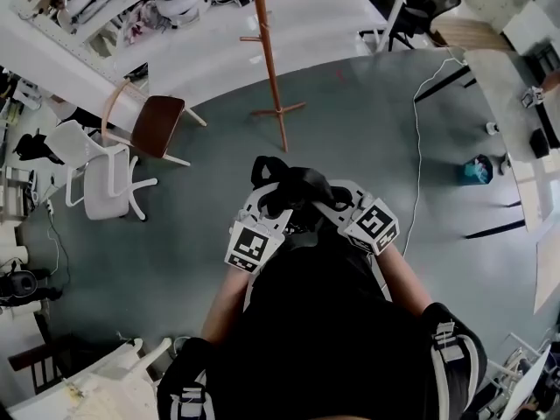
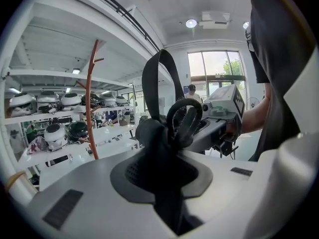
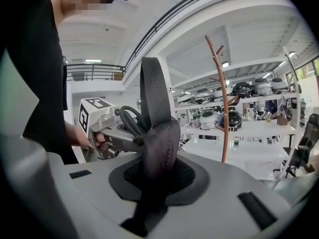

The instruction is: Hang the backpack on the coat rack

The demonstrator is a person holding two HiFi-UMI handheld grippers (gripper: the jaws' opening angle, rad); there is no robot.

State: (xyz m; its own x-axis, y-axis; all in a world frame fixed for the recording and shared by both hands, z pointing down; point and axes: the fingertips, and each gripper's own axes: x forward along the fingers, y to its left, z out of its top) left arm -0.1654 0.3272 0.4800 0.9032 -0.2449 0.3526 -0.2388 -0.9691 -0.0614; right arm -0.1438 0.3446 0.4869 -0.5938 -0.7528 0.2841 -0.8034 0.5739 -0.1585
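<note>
In the head view I hold a black backpack (image 1: pixel 296 187) up in front of the person's body, between both grippers. My left gripper (image 1: pixel 265 210) is shut on its dark fabric beside the carry loop (image 2: pixel 183 119). My right gripper (image 1: pixel 343 205) is shut on a padded shoulder strap (image 3: pixel 158 133), whose webbing rises above the jaws. The reddish-brown wooden coat rack (image 1: pixel 268 59) stands on the grey floor well ahead, apart from the backpack. It shows at the left in the left gripper view (image 2: pixel 89 101) and at the right in the right gripper view (image 3: pixel 222 98). The bag's body hangs hidden below.
A wooden chair (image 1: pixel 159 124) and a white chair (image 1: pixel 103 178) stand left of the rack. A blue bin (image 1: pixel 477 171), a white cable (image 1: pixel 418 138) and a long table (image 1: pixel 516 112) are at the right. Shelves with helmets (image 2: pixel 55 131) line the wall behind the rack.
</note>
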